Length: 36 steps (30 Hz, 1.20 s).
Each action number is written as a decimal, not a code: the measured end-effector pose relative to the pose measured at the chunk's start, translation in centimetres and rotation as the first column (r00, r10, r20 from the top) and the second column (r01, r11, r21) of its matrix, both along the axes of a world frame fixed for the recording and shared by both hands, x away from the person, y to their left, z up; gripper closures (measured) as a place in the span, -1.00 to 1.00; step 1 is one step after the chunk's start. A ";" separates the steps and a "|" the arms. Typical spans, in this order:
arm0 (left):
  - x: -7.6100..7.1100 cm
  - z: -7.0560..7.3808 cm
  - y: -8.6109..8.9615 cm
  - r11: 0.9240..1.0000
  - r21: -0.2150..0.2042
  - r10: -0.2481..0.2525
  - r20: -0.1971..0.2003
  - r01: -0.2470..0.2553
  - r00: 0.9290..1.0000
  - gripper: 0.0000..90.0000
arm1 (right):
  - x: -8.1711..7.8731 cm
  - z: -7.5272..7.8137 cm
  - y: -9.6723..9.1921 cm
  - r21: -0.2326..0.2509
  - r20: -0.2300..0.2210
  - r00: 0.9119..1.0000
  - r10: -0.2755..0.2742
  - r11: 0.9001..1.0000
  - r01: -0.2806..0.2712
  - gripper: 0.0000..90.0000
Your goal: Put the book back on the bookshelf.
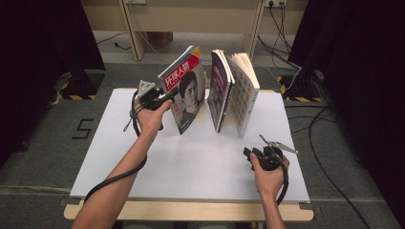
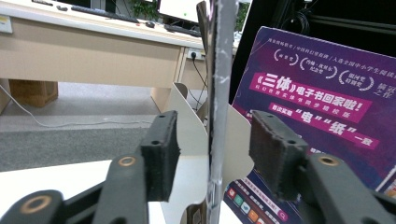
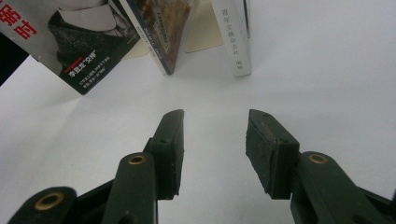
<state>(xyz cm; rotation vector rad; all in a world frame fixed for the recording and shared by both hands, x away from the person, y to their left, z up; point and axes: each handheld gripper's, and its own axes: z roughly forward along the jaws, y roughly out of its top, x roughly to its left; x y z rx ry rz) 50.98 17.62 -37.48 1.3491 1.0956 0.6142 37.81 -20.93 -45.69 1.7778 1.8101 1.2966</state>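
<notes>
A red-covered magazine (image 1: pixel 184 90) with a portrait on its front stands tilted on the white table top (image 1: pixel 191 162). My left gripper (image 1: pixel 167 98) is at its left edge. In the left gripper view that thin edge (image 2: pixel 218 70) runs upright between the jaws of the left gripper (image 2: pixel 212 140). The pads stand apart from it on both sides, so the gripper is open. A purple book (image 1: pixel 219 90) and a white book (image 1: pixel 244 93) stand just right of the magazine. My right gripper (image 1: pixel 248 152) hovers open over the table at the front right, with nothing between the jaws (image 3: pixel 215 135).
A cream bookend (image 2: pixel 187 126) stands behind the magazine, in front of the purple cover (image 2: pixel 317 107). From the right gripper view the magazine (image 3: pixel 70 42), purple spine (image 3: pixel 154 37) and white spine (image 3: pixel 232 32) rise ahead. Cables and dark curtains flank the table.
</notes>
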 end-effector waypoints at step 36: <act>-4.2 1.6 4.0 0.994 0.005 -0.107 -0.095 0.108 0.990 -0.21 | -0.2 0.1 0.3 -0.003 -0.002 1.000 -0.003 1.000 0.003 0.27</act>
